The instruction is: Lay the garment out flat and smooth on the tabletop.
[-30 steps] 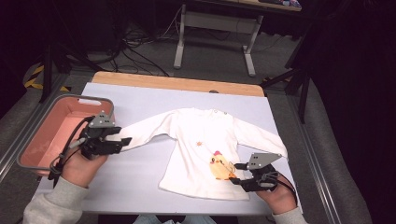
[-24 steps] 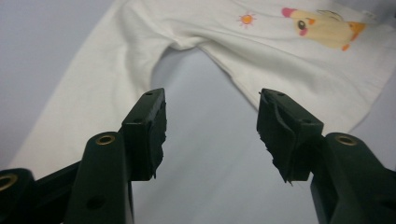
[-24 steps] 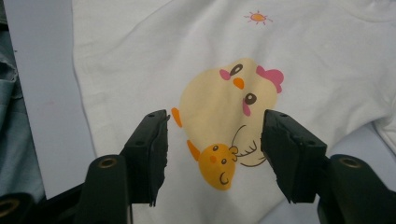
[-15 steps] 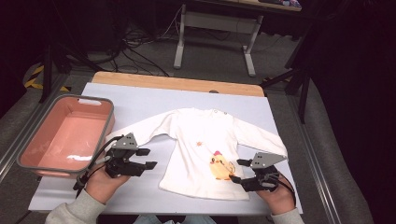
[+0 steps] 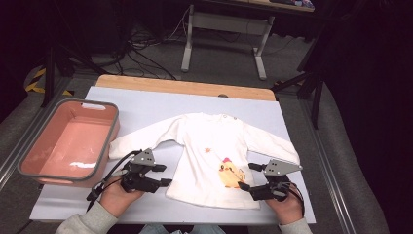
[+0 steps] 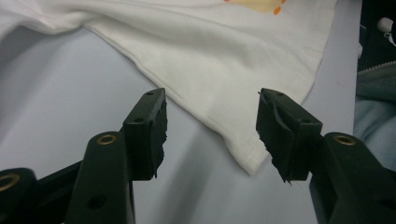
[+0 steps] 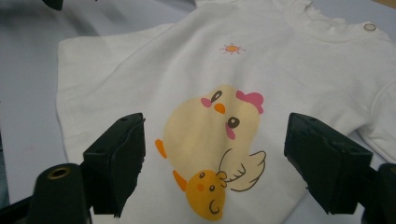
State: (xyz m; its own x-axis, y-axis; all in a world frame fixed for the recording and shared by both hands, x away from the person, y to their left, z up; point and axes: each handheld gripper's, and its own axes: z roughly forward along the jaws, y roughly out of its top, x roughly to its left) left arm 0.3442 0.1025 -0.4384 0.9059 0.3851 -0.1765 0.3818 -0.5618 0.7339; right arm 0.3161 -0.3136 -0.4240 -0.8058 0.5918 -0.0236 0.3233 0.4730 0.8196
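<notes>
A small white long-sleeved shirt [image 5: 214, 146] with a yellow chick print [image 5: 230, 174] lies flat, front up, on the pale table cover [image 5: 146, 105]. My left gripper [image 5: 163, 174] stands open just left of the shirt's lower left hem corner [image 6: 250, 163], the corner lying between its jaws in the left gripper view. My right gripper [image 5: 246, 176] stands open at the shirt's lower right edge, next to the chick print [image 7: 215, 144]. Neither holds anything.
A pink bin [image 5: 70, 141] with a grey rim sits on the table's left side, close to the shirt's left sleeve [image 5: 141, 139]. A wooden edge [image 5: 185, 87] borders the table at the back. Table legs and cables stand on the floor beyond.
My left gripper has moved right and toward the person, from beside the bin and sleeve end to the shirt's lower left hem corner. The right gripper has stayed put.
</notes>
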